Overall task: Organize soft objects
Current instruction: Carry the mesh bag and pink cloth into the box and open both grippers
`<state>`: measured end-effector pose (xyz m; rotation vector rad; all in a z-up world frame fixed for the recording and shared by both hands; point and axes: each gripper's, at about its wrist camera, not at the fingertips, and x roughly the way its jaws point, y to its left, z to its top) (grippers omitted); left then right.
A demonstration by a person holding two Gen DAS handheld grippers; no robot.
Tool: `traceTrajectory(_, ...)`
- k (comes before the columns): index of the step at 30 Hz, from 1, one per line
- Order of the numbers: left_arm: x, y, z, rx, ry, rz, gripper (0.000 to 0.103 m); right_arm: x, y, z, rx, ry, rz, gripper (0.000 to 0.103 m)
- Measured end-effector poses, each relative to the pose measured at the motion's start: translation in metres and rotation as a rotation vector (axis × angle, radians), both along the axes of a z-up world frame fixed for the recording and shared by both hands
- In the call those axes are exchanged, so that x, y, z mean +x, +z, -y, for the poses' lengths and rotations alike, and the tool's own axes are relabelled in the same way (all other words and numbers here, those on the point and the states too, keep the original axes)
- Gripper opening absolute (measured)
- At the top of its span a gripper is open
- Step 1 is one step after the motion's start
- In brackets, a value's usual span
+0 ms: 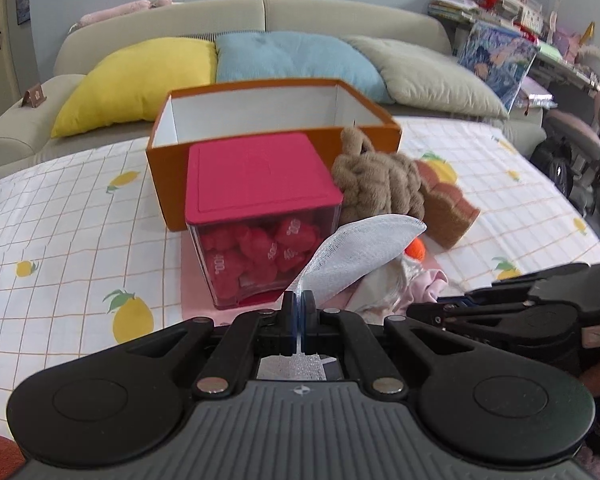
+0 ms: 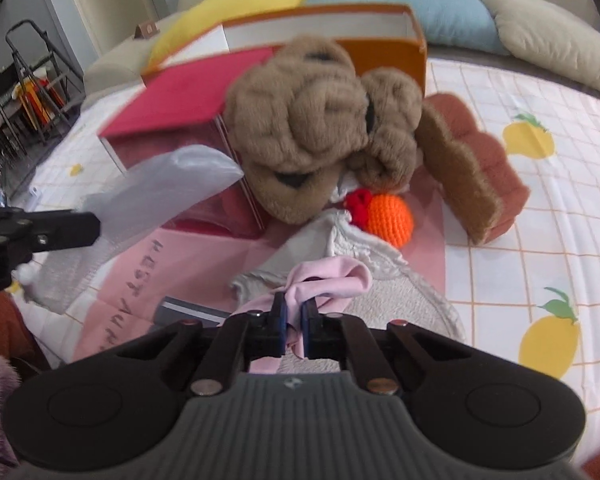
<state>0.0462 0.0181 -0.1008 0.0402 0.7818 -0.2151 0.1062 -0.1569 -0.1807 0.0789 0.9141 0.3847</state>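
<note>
The left gripper (image 1: 299, 312) pinches a white mesh pouch (image 1: 360, 252); the right gripper (image 2: 294, 316) pinches pale pink cloth (image 2: 328, 280). Lifting may drag the grey-white towel (image 2: 384, 296) at twelve o'clock.

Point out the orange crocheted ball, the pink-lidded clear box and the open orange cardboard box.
orange crocheted ball (image 2: 392, 220), right wrist view, its middle
pink-lidded clear box (image 1: 256, 172), left wrist view, lid top
open orange cardboard box (image 1: 160, 176), left wrist view, front wall

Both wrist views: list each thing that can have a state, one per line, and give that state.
left gripper: shut on white mesh cloth, lifted clear of the table.
right gripper: shut on pink cloth.
orange box: open, no lid; no contents in sight.
clear container: red lid on, holds red pieces.
brown plush: leaning on the container.
orange crochet ball: lying loose on the table.
brown sponge: standing on edge.
</note>
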Motion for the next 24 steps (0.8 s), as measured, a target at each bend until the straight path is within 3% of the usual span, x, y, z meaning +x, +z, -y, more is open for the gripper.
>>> traceTrajectory(6,-0.013,0.022,-0.012,-0.097,0.027,0.026,0.001,-0.022,0.043,0.002,0.044,-0.011,0.086,0.004)
traceTrajectory(9,-0.021,0.037,-0.014,-0.078,0.046,0.083,0.001,-0.03,0.061,-0.002,0.043,0.008,0.15,0.004)
traceTrajectory(13,-0.017,0.061,-0.023,-0.111,0.056,0.147,0.001,-0.031,0.086,-0.001,0.046,0.026,0.223,0.004)
traceTrajectory(19,0.029,0.088,-0.035,-0.19,0.089,0.151,0.001,0.001,0.118,0.002,0.07,0.038,0.304,0.004)
traceTrajectory(24,0.076,0.106,-0.037,-0.211,0.088,0.182,0.001,0.051,0.135,0.004,0.081,0.035,0.327,0.005)
